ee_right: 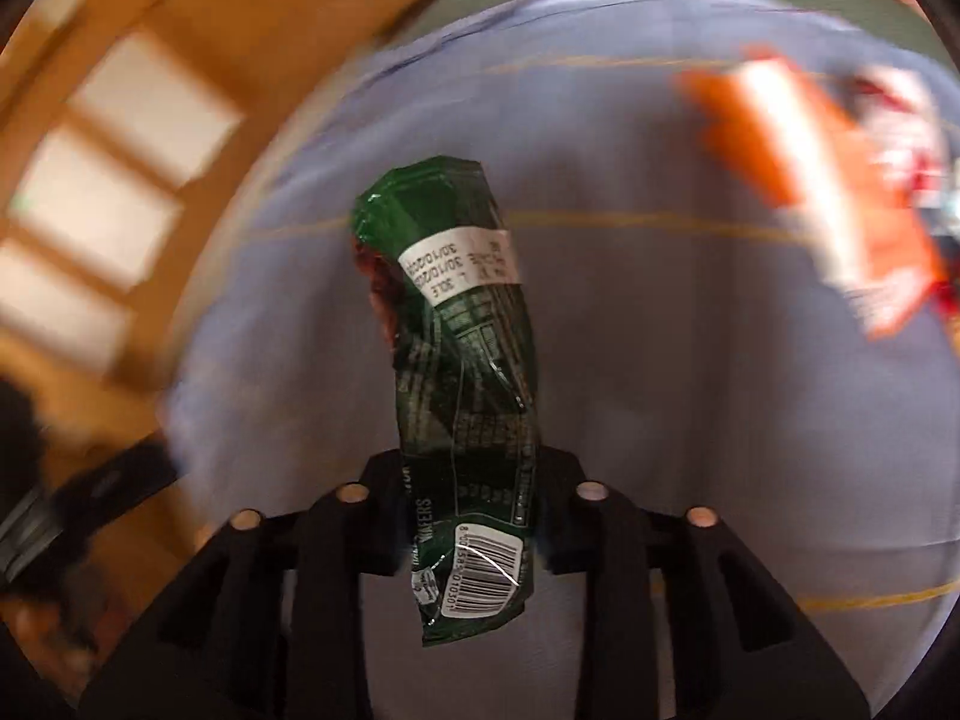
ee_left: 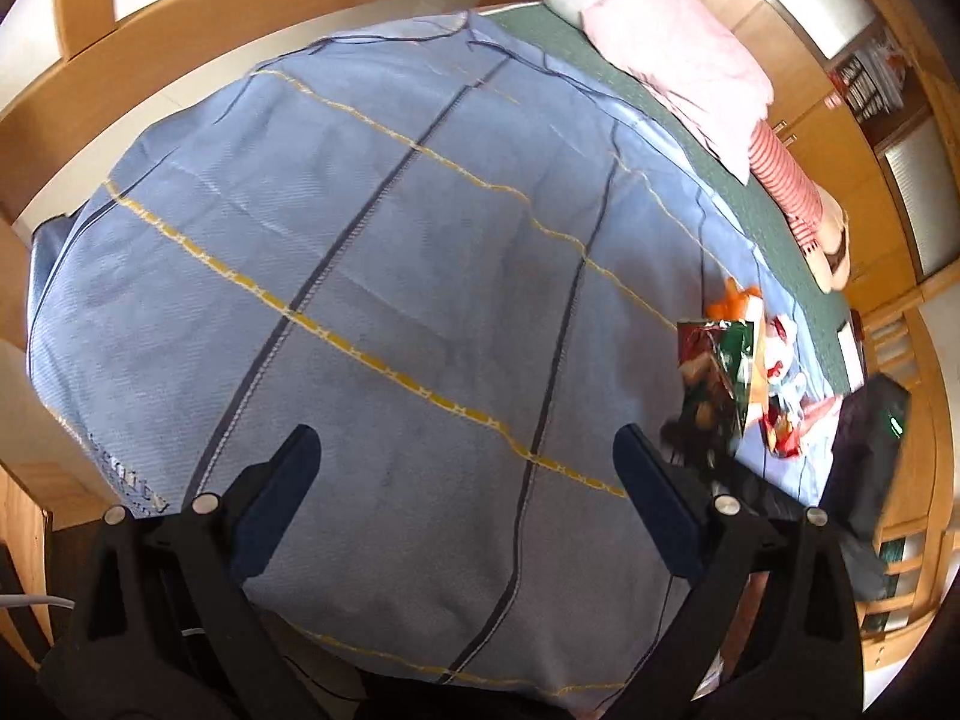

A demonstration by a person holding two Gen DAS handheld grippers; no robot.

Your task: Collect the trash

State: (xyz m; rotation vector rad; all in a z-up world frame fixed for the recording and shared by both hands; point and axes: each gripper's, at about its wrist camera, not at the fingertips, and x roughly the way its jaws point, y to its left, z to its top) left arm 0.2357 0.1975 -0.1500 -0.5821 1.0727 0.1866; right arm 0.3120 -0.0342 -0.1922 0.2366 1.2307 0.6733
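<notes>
My right gripper point(ee_right: 471, 471) is shut on a crumpled green wafer wrapper point(ee_right: 462, 324). The wrapper stands up between the fingers above the blue bedspread point(ee_right: 660, 372), with its barcode end hanging below the pads. More trash lies at the upper right: an orange and white wrapper point(ee_right: 810, 192) and a red and white one point(ee_right: 900, 120), both blurred. My left gripper point(ee_left: 465, 441) is open over the bare bedspread point(ee_left: 420, 240) with nothing between its fingers. In the left wrist view the green wrapper point(ee_left: 729, 360) shows at the right, beside a pile of colourful wrappers point(ee_left: 780, 378).
A wooden bed frame point(ee_left: 180, 60) curves round the far side of the bed. A pink pillow point(ee_left: 678, 60) and a red-striped soft item point(ee_left: 780, 180) lie on the green sheet point(ee_left: 762, 228). A black object point(ee_left: 870, 450) sits at the bed's right edge, with wooden cabinets behind it.
</notes>
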